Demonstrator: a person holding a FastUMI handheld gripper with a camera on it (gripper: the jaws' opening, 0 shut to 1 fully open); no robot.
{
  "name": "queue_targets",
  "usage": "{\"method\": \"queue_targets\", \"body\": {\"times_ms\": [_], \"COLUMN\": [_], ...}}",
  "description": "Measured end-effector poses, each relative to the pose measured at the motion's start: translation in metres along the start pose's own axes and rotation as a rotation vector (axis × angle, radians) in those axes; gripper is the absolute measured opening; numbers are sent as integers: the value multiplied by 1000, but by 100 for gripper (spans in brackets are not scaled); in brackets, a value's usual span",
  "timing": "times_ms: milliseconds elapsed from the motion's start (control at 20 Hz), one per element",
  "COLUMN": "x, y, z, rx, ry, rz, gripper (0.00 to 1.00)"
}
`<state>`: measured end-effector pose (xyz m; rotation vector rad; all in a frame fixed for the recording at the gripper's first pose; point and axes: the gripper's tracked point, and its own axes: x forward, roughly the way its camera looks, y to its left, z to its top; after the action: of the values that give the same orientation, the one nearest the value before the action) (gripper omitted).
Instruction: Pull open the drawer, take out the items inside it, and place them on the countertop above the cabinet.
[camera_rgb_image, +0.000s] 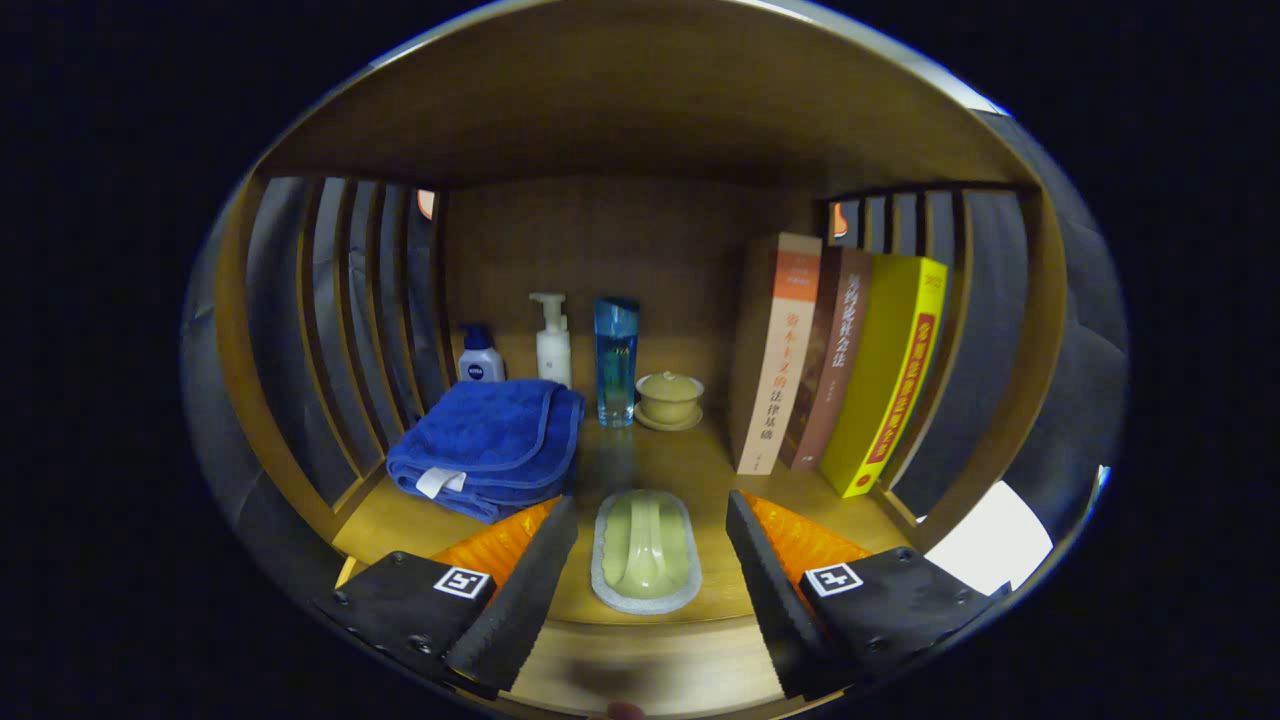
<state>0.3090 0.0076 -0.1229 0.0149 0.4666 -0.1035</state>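
Two fingers (545, 560) apart, hand-held gripper (650, 570) over wooden shelf (660, 470).

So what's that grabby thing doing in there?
A person is holding a gripper, and its fingers are open with a small green dish lying on the wooden shelf between them, not squeezed. Beyond the fingers sit a folded blue towel, two white pump bottles, a blue bottle, a little lidded cup and three books standing on the other side.
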Motion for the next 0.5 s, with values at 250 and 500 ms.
{"method": "queue_targets", "body": {"times_ms": [250, 500], "x": [-58, -116], "y": [-24, -51], "z": [39, 58], "rx": [-40, -25], "ry": [-95, -193], "rz": [-94, -176], "gripper": [98, 98]}}
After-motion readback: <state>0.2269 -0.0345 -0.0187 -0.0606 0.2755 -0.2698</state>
